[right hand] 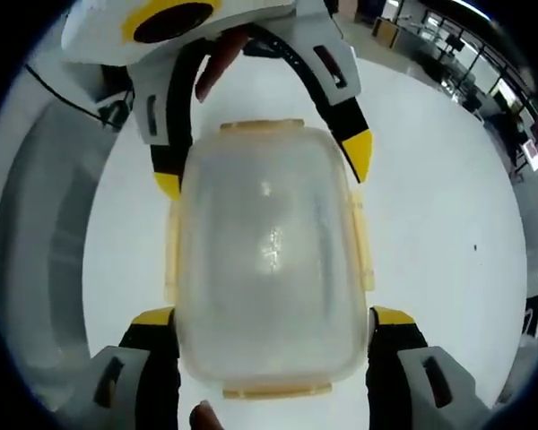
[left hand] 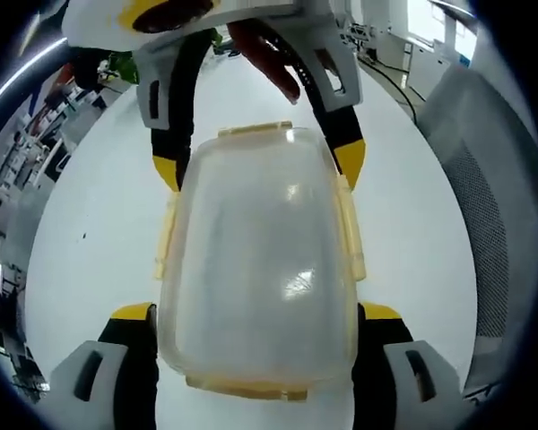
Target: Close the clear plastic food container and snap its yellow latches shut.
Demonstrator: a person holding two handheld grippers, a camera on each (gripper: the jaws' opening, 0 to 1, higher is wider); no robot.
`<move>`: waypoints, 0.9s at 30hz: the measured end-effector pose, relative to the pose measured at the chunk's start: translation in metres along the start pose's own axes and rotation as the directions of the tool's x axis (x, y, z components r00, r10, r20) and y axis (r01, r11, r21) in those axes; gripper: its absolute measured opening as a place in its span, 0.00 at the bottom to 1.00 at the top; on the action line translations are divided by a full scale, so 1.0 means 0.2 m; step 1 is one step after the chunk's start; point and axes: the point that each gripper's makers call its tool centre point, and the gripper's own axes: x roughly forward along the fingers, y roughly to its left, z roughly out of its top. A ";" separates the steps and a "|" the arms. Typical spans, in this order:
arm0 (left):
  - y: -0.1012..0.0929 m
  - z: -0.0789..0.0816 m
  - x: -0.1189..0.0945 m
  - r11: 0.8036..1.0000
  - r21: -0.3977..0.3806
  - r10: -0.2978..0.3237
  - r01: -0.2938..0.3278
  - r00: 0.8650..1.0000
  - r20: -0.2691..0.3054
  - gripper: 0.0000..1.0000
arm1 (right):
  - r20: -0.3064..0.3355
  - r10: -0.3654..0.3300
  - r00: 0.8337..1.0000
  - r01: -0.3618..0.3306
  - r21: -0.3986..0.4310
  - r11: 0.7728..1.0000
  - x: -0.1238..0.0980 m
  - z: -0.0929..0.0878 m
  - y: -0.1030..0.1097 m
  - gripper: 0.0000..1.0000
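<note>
The clear plastic food container [left hand: 255,260] lies on the white table [left hand: 99,215] with its lid on. Pale yellow latches show at its ends [left hand: 255,130] and along its sides [left hand: 350,228], the side ones flaring outward. My left gripper [left hand: 257,313] has its yellow-tipped jaws against the container's near sides. From the far end my right gripper [left hand: 258,166] straddles it the same way. In the right gripper view the container [right hand: 269,260] sits between my right gripper [right hand: 271,316] and the left gripper [right hand: 262,161] opposite. A person's finger [left hand: 269,58] rests on the right gripper's handle.
A grey mesh chair back [left hand: 484,224] stands beside the table and shows again in the right gripper view [right hand: 45,251]. Desks and cables [left hand: 386,63] lie beyond the far table edge. White tabletop [right hand: 439,224] surrounds the container.
</note>
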 end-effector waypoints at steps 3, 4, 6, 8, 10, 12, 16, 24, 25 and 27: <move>0.01 0.01 -0.02 1.000 0.009 0.017 -0.017 1.000 0.002 0.92 | 0.030 -0.024 0.999 0.024 0.007 1.000 -0.03 0.02 -0.01 0.88; 0.02 0.02 -0.03 1.000 0.008 0.025 -0.025 1.000 0.007 0.94 | 0.034 -0.033 0.999 0.032 0.009 0.999 -0.04 0.02 -0.02 0.90; 0.03 0.02 -0.03 0.999 0.002 0.039 -0.039 0.999 0.018 0.98 | 0.036 -0.038 0.999 0.038 0.005 0.999 -0.05 0.01 -0.02 0.91; 0.03 0.02 -0.04 0.999 0.003 0.046 -0.046 0.999 0.013 0.98 | 0.038 -0.046 0.998 0.045 0.004 0.999 -0.06 0.01 -0.02 0.92; 0.03 0.02 -0.05 0.999 0.003 0.051 -0.051 0.999 0.016 0.98 | 0.039 -0.058 0.998 0.058 0.007 0.998 -0.07 0.00 -0.02 0.92; 0.02 0.02 -0.06 0.999 0.001 0.052 -0.052 0.999 0.014 0.98 | 0.044 -0.062 0.997 0.062 0.009 0.998 -0.08 0.00 -0.01 0.92; 0.01 0.03 -0.09 0.998 -0.013 0.065 -0.064 0.998 0.028 0.97 | 0.051 -0.079 0.996 0.078 0.021 0.997 -0.08 -0.01 0.01 0.92; -0.01 -0.02 -0.10 0.987 -0.137 0.087 -0.079 0.995 0.049 0.95 | 0.101 -0.119 0.988 0.111 0.081 0.991 -0.11 0.00 0.04 0.92; -0.02 -0.03 -0.10 0.987 -0.140 0.088 -0.080 0.995 0.054 0.95 | 0.109 -0.123 0.986 0.113 0.092 0.989 -0.11 0.00 0.04 0.92; -0.03 -0.03 -0.11 0.984 -0.161 0.091 -0.081 0.994 0.057 0.94 | 0.117 -0.126 0.985 0.113 0.111 0.987 -0.11 0.00 0.04 0.92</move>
